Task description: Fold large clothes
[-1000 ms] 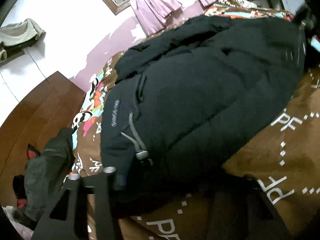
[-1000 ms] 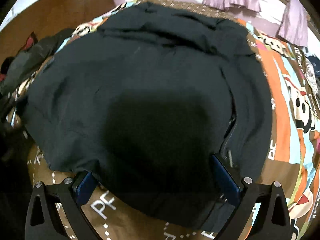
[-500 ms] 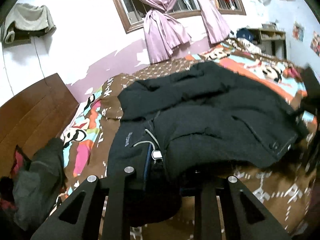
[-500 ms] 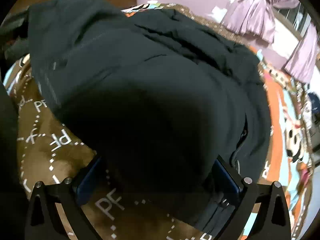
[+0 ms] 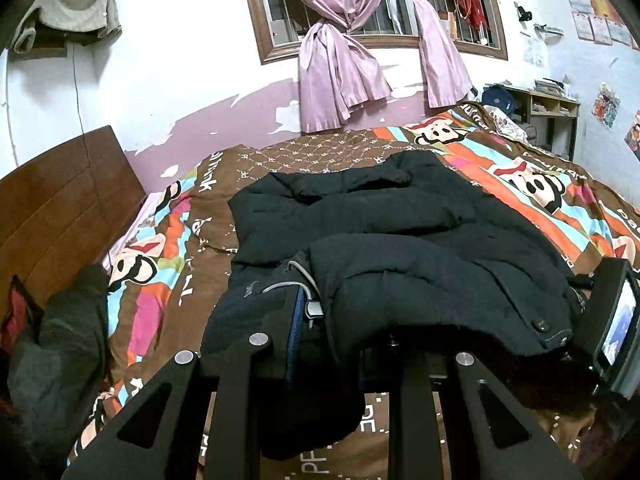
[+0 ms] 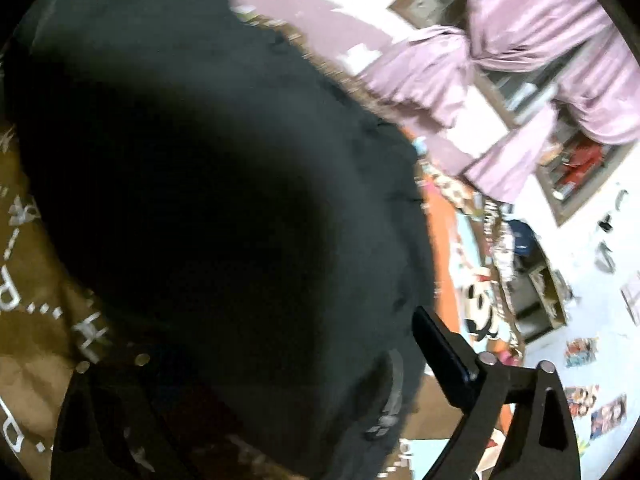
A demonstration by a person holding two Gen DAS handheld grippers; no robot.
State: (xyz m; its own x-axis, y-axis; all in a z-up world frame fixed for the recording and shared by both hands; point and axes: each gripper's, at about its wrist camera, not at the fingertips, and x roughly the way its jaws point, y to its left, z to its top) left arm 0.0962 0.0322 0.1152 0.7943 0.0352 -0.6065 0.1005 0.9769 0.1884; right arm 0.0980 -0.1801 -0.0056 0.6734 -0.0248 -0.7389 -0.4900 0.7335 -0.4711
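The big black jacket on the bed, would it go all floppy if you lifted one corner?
Probably floppy: the black jacket droops around the left gripper pinching its hem. It looks puffy, so likely bulky yet light. Its gray drawstring would probably dangle.

Ahead of me stands a white wall, its paint peeled to lilac along the bottom. A barred window in a brown frame carries two knotted pink curtains. The bed wears a brown cover with orange and blue cartoon stripes. A wooden headboard rises at my left, a grey cloth hangs high above it, and a shelf sits at far right under posters.
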